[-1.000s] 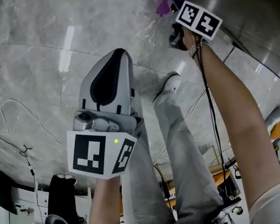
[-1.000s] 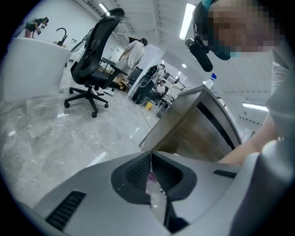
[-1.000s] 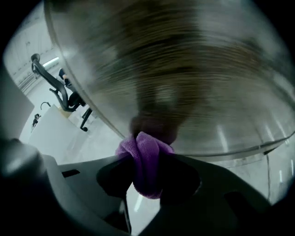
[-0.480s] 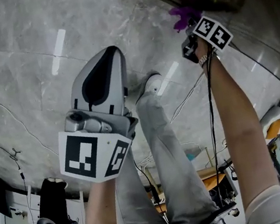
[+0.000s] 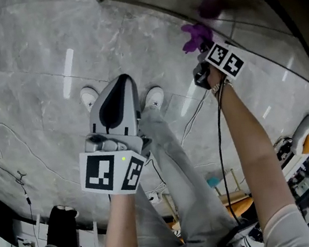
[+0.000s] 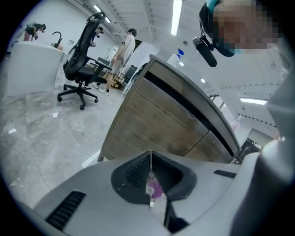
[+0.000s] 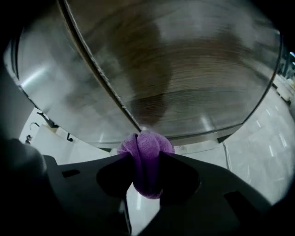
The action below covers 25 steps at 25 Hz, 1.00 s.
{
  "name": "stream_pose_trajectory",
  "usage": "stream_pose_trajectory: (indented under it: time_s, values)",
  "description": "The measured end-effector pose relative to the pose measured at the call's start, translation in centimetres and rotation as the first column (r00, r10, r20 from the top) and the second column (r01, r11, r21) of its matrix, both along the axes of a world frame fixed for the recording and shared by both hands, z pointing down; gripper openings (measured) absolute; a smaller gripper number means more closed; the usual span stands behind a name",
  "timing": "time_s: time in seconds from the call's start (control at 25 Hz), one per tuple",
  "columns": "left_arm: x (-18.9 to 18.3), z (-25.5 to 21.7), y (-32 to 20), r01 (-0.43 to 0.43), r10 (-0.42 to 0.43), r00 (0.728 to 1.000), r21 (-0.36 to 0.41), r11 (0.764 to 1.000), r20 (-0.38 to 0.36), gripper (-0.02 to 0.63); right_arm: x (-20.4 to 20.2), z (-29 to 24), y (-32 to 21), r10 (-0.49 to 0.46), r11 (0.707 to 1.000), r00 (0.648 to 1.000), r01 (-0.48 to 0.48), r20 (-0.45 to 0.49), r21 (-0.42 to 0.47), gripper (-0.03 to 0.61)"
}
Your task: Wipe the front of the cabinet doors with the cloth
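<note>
Wiping looks to be the step in hand. The right hand-held gripper has its jaws clamped on a bunched purple cloth, and the wad bulges past the tips toward the cabinet door. In the right gripper view the cloth sits at the lower end of a dark seam running diagonally across the glossy front. It looks to be touching or just short of the surface, and I cannot tell which. The left hand-held gripper is held near the person's body, well apart from the door, with its jaws closed tip to tip. A small pink-purple patch shows in the hollow behind the tips, too small to identify, and nothing is clearly gripped. Only 1 gripper is doing the work. My judgement is that the next move calls for firm pressure into the panel and a steady sweep along it, covering both sides of the seam without letting the wad slip out. Only the head view shows both grippers together, the grey marble floor, the person's white shoes, and a purple reflection on the door far right. Only the left gripper view shows the cabinet's whole run of wood-look fronts under a dark top, plus an office chair far left. Only the right gripper view gives the grip itself.
</note>
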<state>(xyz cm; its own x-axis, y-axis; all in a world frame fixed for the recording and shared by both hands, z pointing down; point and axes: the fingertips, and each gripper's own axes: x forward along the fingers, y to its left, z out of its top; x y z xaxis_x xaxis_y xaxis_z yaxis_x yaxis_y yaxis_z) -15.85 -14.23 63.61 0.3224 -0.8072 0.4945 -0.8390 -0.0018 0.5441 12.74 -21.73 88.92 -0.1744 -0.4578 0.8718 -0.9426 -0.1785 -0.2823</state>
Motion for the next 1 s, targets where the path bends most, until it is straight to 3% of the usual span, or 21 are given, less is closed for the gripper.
stream_pose_trajectory:
  time_s: [0.12, 0.28, 0.44, 0.56, 0.8, 1.0]
  values:
    - [3.2, -2.1, 0.2, -0.044, 0.044, 0.999, 0.025, 0.999, -0.008, 0.017, -0.3, -3.0, 2.8, -0.043, 0.999, 0.997, 0.041, 0.071, 0.025, 0.14]
    - [7.7, -5.0, 2.0, -0.15, 0.151, 0.988, 0.046, 0.988, -0.024, 0.017, 0.6, -8.4, 6.2, -0.147, 0.986, 0.986, 0.14, 0.08, 0.089, 0.14]
    - [9.6, -6.7, 5.0, -0.256, 0.256, 0.967, 0.063, 0.965, -0.008, 0.017, -0.3, -16.0, 9.5, -0.286, 0.939, 0.954, 0.262, 0.086, 0.225, 0.14]
    - [9.1, -7.3, 6.7, -0.286, 0.284, 0.958, 0.064, 0.956, 0.037, 0.017, -0.3, -23.2, 10.3, -0.297, 0.901, 0.952, 0.253, 0.076, 0.352, 0.14]
    - [8.6, -16.5, 12.3, -0.356, 0.351, 0.934, 0.086, 0.931, 0.067, 0.017, 0.1, -42.2, 15.5, -0.283, 0.787, 0.959, 0.238, -0.009, 0.57, 0.14]
    - [8.6, -25.9, 11.0, -0.424, 0.402, 0.905, 0.223, 0.878, 0.14, 0.017, 0.0, -55.0, 16.8, -0.263, 0.666, 0.965, 0.196, -0.019, 0.719, 0.14]
